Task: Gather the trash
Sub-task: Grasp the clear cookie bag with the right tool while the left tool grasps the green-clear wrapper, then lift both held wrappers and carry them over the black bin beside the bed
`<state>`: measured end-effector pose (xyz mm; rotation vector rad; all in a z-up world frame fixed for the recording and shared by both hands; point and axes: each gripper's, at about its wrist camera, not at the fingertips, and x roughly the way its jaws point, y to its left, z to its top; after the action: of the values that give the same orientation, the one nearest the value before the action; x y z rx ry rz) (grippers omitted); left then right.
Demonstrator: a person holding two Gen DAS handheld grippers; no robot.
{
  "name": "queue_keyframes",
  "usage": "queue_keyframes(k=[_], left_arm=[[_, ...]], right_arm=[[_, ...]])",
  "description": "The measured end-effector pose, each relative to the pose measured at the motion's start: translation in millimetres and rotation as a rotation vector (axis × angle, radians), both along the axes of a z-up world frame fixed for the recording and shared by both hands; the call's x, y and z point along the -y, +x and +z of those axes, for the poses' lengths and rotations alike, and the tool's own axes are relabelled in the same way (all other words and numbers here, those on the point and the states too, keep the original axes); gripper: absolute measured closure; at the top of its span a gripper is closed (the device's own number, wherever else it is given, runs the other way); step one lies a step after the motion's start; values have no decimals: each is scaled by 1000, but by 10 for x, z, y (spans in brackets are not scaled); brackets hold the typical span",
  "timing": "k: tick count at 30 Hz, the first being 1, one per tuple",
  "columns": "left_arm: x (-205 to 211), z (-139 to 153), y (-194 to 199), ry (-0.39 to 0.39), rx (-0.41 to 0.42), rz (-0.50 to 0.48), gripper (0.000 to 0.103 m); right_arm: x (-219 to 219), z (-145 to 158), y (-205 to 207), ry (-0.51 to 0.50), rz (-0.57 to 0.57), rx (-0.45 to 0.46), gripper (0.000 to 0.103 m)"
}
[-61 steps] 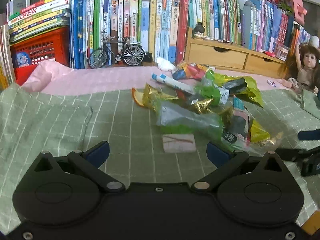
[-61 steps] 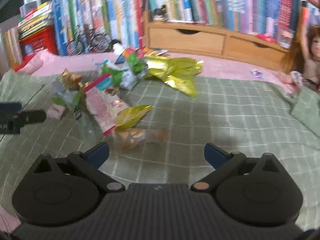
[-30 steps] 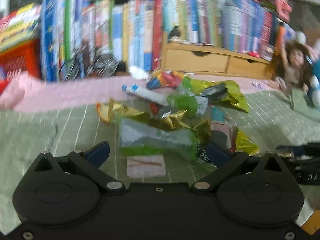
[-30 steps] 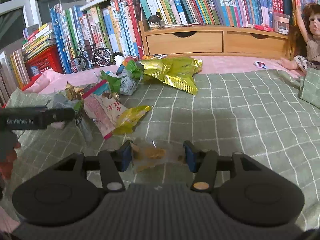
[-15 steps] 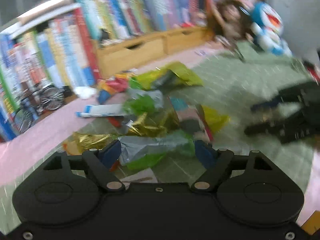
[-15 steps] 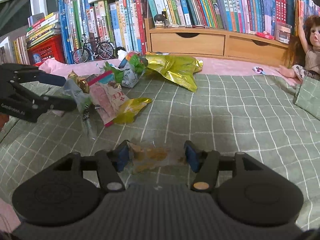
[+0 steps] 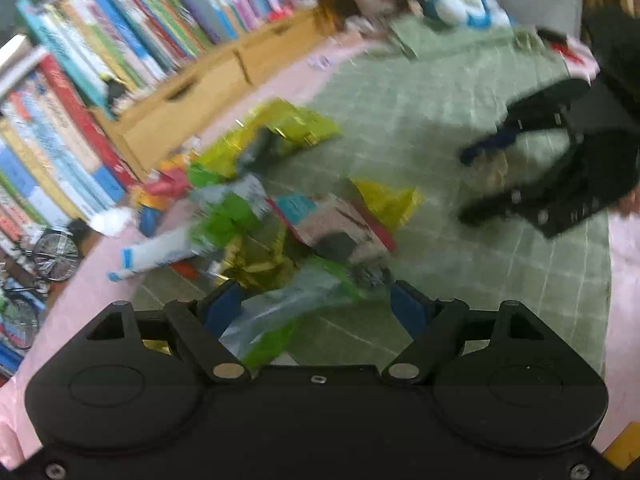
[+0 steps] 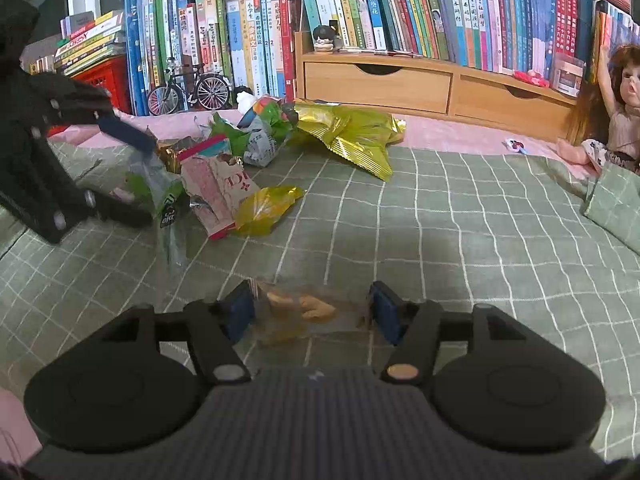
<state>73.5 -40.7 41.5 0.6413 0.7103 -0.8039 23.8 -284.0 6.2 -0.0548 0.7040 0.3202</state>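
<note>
Trash pile [image 8: 240,160]: wrappers lying heaped on the green checked cloth [image 8: 440,220], near the books [image 8: 248,40]
Clear bag [image 8: 300,312]: sitting on the cloth between the right jaws
Right gripper [image 8: 312,310]: jaws have just been opening, flanking the bag
Left gripper [image 7: 316,304]: jaws standing partly open around a clear green-edged wrapper [image 7: 288,304]; grip unclear

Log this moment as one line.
left gripper: jaws just closed, gripping green wrapper | right gripper: jaws just opening, clear snack bag loose between them | phase: collecting trash
</note>
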Motion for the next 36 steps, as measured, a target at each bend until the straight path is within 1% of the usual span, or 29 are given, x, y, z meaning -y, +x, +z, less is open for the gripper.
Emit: queue_keyframes(k=[3,6,7,9,10,12,14,15,16,19,21,23,25,28,30,36], left_arm=[[34,-135,17,30,-22,-17,17],[-25,-165,111,-23,-67,17,16],[-61,-167,161,-54,-90,47,20],[-141,-174,226,-104,-116,104,37],[-192,-182,259,-134,-130,143,57],[-285,-189,289,-195,-149,195,62],[-368,-193,263,-245,-140,227,70],[-390,-193,240,-255,-131,236,72],[-417,-185,209,-264,-121,244,76],[-458,-155,131,-295,-102,258,77],[-493,-114,81,-323,-103,266,79],[-537,-62,14,-358,-112,275,79],[-549,0,-54,-377,-105,273,79],[-552,80,-164,-374,-68,270,79],[-558,116,-216,-378,-62,276,79],[-628,178,-363,-416,-98,296,79]], right_arm=[[7,-4,1,6,-1,0,29],[-8,-8,1,-2,5,2,27],[-19,-9,-1,-7,7,4,26],[-42,-12,-9,-21,9,10,26],[-48,-13,-14,-25,9,13,26],[-51,-14,-19,-25,8,18,26],[-44,-11,-25,-16,2,20,28],[-39,-11,-29,-14,-2,23,31],[-36,-13,-36,-15,-6,27,38],[-30,-10,-53,-14,-14,36,44],[-25,-5,-53,-10,-17,37,45],[-15,4,-52,-3,-23,37,47],[-3,16,-61,10,-25,36,47],[4,41,-96,27,-22,39,48],[-9,65,-126,31,-11,42,48],[-66,162,-235,18,10,58,48]])
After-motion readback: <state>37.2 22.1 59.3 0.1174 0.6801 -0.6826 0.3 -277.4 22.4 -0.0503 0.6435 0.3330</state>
